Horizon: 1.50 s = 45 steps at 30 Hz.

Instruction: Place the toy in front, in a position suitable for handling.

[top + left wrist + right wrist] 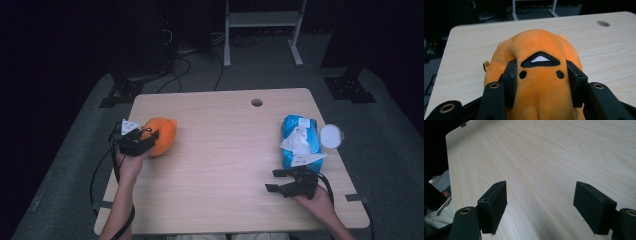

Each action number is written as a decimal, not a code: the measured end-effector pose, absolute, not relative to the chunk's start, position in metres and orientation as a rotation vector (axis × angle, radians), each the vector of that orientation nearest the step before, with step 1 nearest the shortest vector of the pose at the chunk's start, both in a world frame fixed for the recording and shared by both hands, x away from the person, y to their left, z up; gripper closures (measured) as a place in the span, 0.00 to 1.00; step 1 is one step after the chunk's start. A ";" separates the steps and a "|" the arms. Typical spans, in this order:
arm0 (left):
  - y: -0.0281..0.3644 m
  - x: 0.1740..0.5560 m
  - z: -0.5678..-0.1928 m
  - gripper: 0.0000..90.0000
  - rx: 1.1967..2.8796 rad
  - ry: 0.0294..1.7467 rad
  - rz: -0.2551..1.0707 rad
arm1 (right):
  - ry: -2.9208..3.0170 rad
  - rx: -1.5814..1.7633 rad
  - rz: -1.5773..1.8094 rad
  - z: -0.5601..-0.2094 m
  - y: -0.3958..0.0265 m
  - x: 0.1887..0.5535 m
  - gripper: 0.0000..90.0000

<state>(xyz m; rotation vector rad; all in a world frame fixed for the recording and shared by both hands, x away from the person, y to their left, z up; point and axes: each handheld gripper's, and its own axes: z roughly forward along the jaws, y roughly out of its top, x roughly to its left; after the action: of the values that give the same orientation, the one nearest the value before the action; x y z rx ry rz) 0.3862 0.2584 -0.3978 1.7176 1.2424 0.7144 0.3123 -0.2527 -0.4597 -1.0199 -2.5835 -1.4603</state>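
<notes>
Left claw clamped on orange plush toy, one black pad pressed into each flank just below the stitched triangle and the two black dots; fabric dented at both pads, so a firm pinch rather than a loose cradle. Seen from above: toy at the left side of the counter, near the left edge, gripped from the person's side with the bulk of the body pointing away toward the far edge. Whether the underside rests on the wood or hangs just clear of it, not possible to tell. Grip taken across the narrow width of the body, probably because the soft stuffing gives there and lets the pads bite without slipping. Right claw spread wide, nothing between the jaws, only bare wood grain ahead of it in the right gripper view; held low over the near right part of the counter, pointing left toward the middle, likely waiting clear of the work. Just beyond it, a blue pack of wipes with a white sheet pulled up through the top, and a round white lid touching or just beside the pack at the right edge; both untouched. Round cable hole near the far edge, well apart from everything. Judged step in hand: toy secured, lift or carry toward open middle ground next.
</notes>
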 end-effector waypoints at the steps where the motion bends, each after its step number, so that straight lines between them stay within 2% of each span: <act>1: 0.255 0.385 -0.394 0.59 1.714 1.227 0.715 | -2.586 -1.021 -1.457 -0.460 -0.253 0.313 0.29; 6: 0.237 0.376 -0.375 0.59 1.717 1.121 0.690 | -2.600 -1.032 -1.440 -0.460 -0.254 0.312 0.29; 9: 0.218 0.368 -0.365 0.59 1.759 1.037 0.722 | -2.602 -1.042 -1.457 -0.458 -0.256 0.312 0.29; 15: 0.186 0.352 -0.359 0.59 1.788 0.910 0.687 | -2.627 -1.045 -1.469 -0.456 -0.259 0.312 0.29; 30: 0.117 0.321 -0.381 0.58 1.894 0.698 0.543 | -2.637 -1.085 -1.522 -0.448 -0.275 0.310 0.29; 45: 0.083 0.310 -0.416 0.56 1.969 0.621 0.422 | -2.634 -1.096 -1.531 -0.447 -0.278 0.311 0.29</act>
<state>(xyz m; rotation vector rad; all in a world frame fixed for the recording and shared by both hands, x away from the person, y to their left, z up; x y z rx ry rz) 0.3096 0.0827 -0.4158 1.9685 0.6210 0.4220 0.3109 -0.2775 -0.4472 -1.0959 -2.6338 -1.5314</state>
